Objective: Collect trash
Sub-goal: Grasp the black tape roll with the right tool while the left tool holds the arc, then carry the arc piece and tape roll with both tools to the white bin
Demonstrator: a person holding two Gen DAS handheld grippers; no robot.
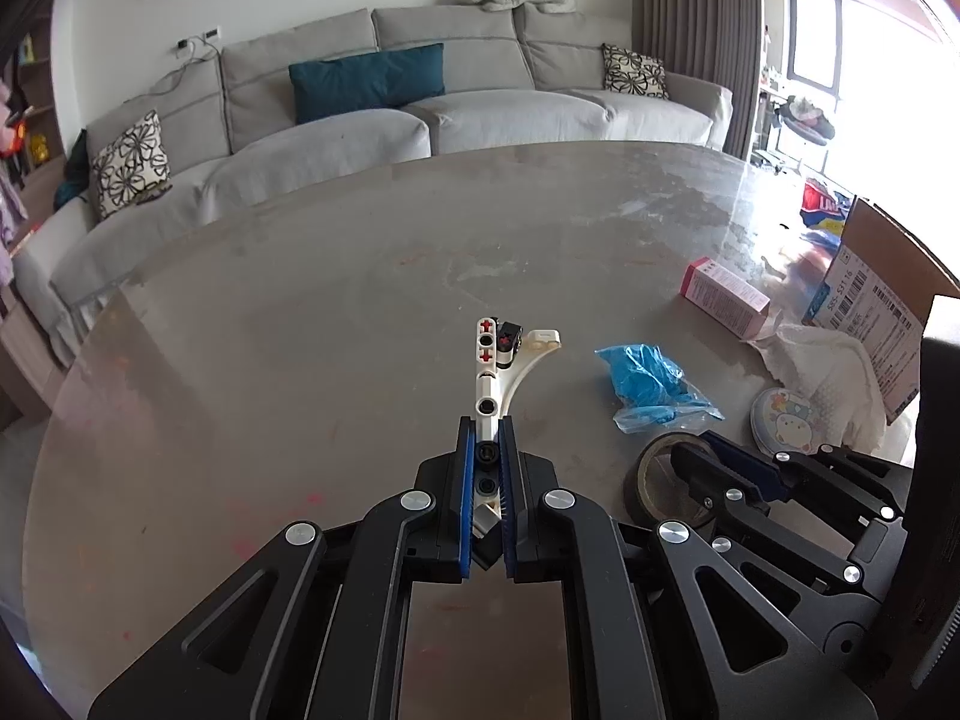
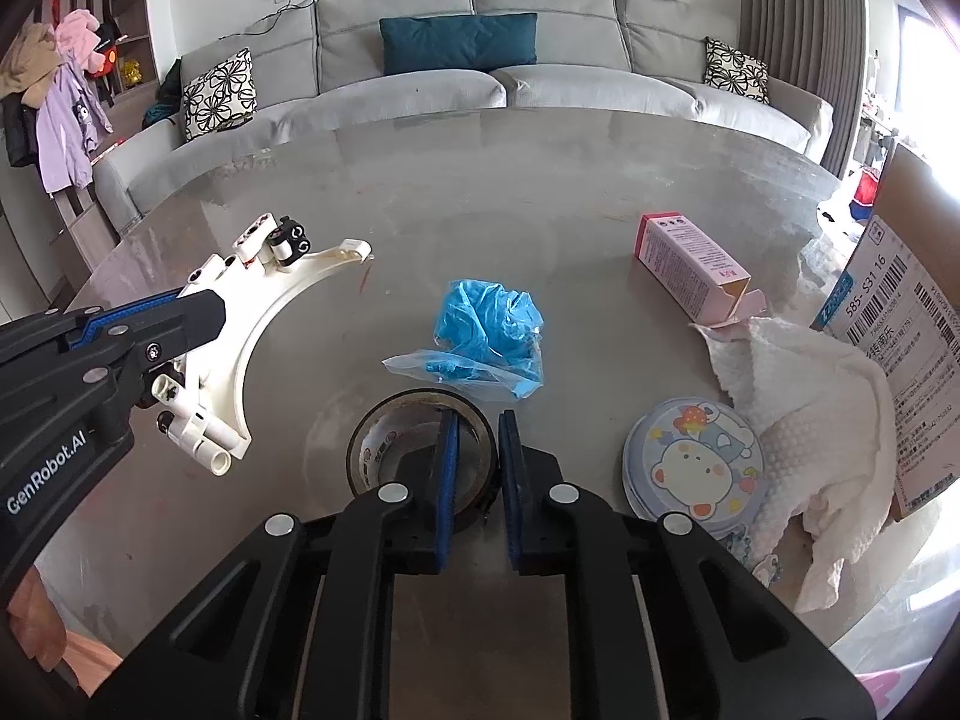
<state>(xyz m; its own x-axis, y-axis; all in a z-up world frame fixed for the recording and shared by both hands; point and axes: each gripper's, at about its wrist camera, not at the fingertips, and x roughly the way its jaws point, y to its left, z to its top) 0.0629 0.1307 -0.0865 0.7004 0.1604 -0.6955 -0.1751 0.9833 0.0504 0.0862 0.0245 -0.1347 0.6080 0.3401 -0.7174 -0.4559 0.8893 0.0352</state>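
The left gripper (image 1: 486, 450) was clenched on a white toy building-brick piece (image 1: 489, 381), held above the round grey table (image 1: 300, 330). Only the right wrist view showed that piece whole: a curved white arch with short tubes at its lower end and a small black-and-white block at its tip. That view also showed "GenRobot.AI" printed in white on the left gripper's black body.

The right gripper (image 2: 478, 450) gripped the near wall of a dark tape roll (image 2: 420, 414) lying flat on the table, one pad inside the ring and one outside, with the pads closed onto the wall. From the left wrist view the same grip appeared side-on.

Just beyond the roll lay a clear bag stuffed with crumpled blue plastic (image 2: 489, 339). Farther right lay an opened pink carton (image 2: 690, 267), its print too small to read. A round tin lid with a cartoon bear (image 2: 690, 456) sat against a crumpled white paper towel (image 2: 804, 414). At the right edge stood a cardboard box (image 2: 900, 324) whose shipping label read "585-S31 16". A grey sofa (image 2: 540, 84) stood behind the table.
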